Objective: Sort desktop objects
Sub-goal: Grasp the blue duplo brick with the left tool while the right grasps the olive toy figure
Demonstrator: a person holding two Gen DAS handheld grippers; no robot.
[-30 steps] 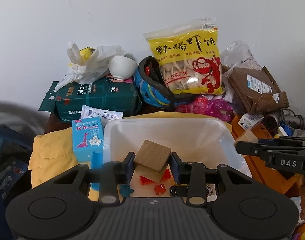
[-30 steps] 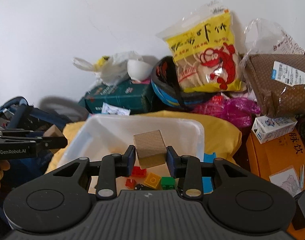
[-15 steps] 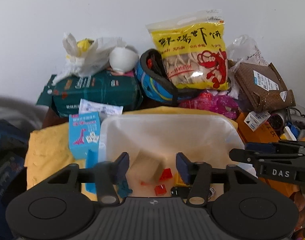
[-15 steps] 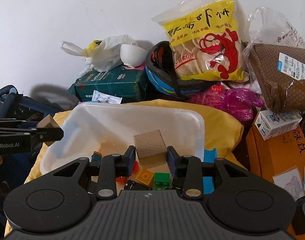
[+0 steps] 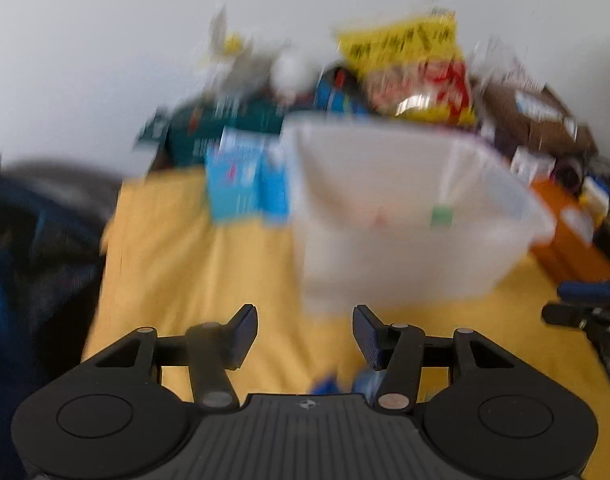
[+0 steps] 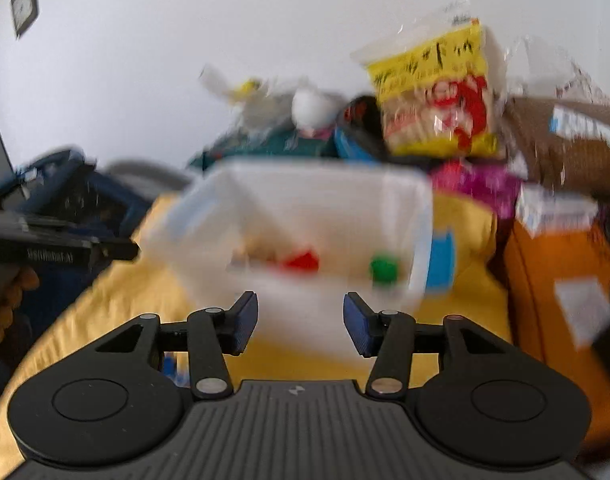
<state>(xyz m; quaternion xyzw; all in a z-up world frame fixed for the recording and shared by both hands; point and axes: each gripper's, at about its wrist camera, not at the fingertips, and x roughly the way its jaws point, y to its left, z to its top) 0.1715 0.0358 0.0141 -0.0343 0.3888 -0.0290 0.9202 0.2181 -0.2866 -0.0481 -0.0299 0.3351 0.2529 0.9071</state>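
Here, in a heavily motion-blurred left wrist view, the left gripper (image 5: 305,334) fills the bottom of the frame with its fingers (image 5: 244,334) moderately wide and nothing between them, over a yellow cloth (image 5: 193,272). At centre left a light blue box (image 5: 241,184) stands just beside the left wall of a translucent white bin (image 5: 405,248), which occupies the centre right; faint red and green shapes show through its wall, too smeared to identify. Behind the bin, in the upper centre, a yellow snack bag (image 5: 413,68) leans against the white wall, with a dark green package (image 5: 225,128) to its left. At the far right edge the dark tip of the other gripper enters the frame.

In the right wrist view, the left gripper's dark finger juts in from the middle left edge. The right gripper (image 6: 301,320) sits at bottom centre, its fingers (image 6: 359,326) parted and opening, nothing between them, with the bin (image 6: 305,312) directly ahead on the yellow cloth (image 6: 105,312). Inside the bin lie a tan blur that may be a wooden block (image 6: 249,250), a red piece (image 6: 303,262) and a green piece (image 6: 385,270). The snack bag (image 6: 433,92) stands upper right; an orange box (image 6: 565,300) fills the right edge.
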